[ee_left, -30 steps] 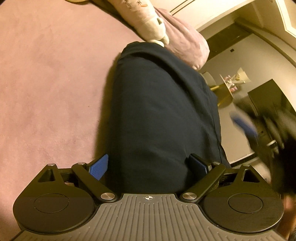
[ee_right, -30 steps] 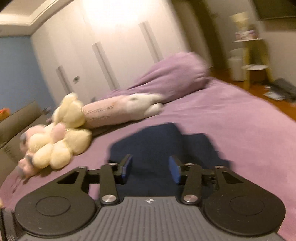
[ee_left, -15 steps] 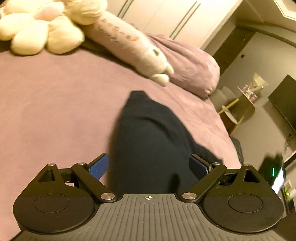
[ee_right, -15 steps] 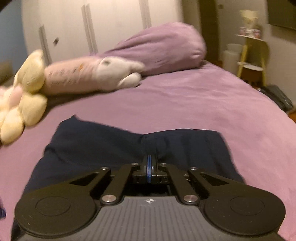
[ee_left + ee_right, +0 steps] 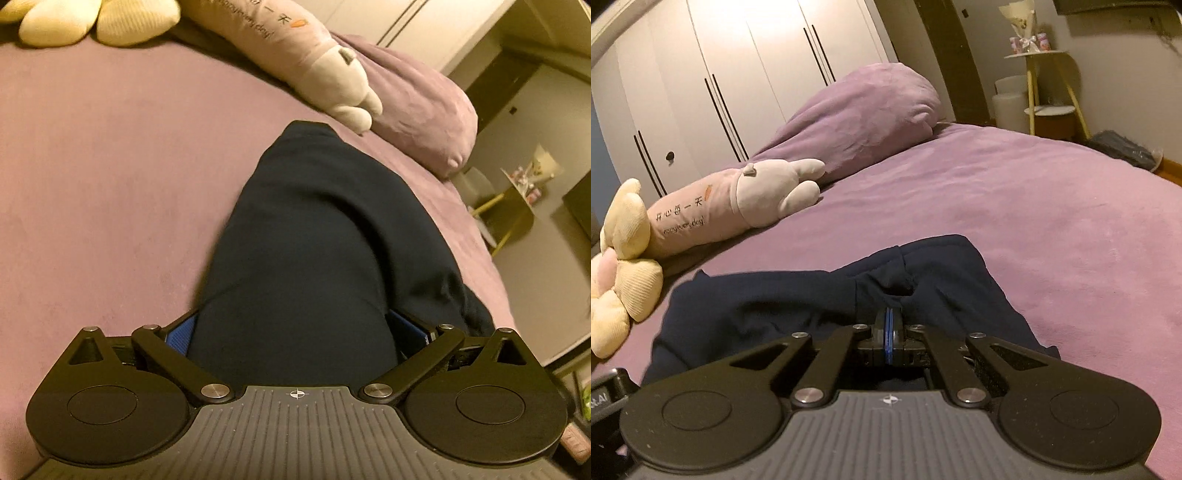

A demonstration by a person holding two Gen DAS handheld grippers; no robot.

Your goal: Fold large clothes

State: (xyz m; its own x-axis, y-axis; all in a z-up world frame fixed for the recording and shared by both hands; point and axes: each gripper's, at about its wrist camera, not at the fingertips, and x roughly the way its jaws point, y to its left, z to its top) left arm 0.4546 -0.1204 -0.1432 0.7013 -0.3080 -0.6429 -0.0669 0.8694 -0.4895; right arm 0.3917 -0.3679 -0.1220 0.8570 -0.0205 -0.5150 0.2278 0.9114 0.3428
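Observation:
A dark navy garment [image 5: 317, 236] lies folded lengthwise on the purple bed [image 5: 110, 177], stretching away from the left gripper toward the pillows. My left gripper [image 5: 291, 332] is open, its blue-padded fingers [image 5: 181, 330] wide apart on either side of the garment's near end. In the right wrist view the same garment [image 5: 768, 299] lies bunched in front of my right gripper [image 5: 888, 317], which is shut on a fold of its edge.
A long pink plush rabbit [image 5: 738, 206] and a yellow flower plush [image 5: 620, 266] lie at the head of the bed beside a purple pillow [image 5: 864, 114]. A yellow side table [image 5: 1049, 92] stands past the bed edge. White wardrobe doors [image 5: 738, 70] are behind.
My right gripper has closed on the garment's edge and stays shut on it. The left gripper has come back down over the garment's near end, still open.

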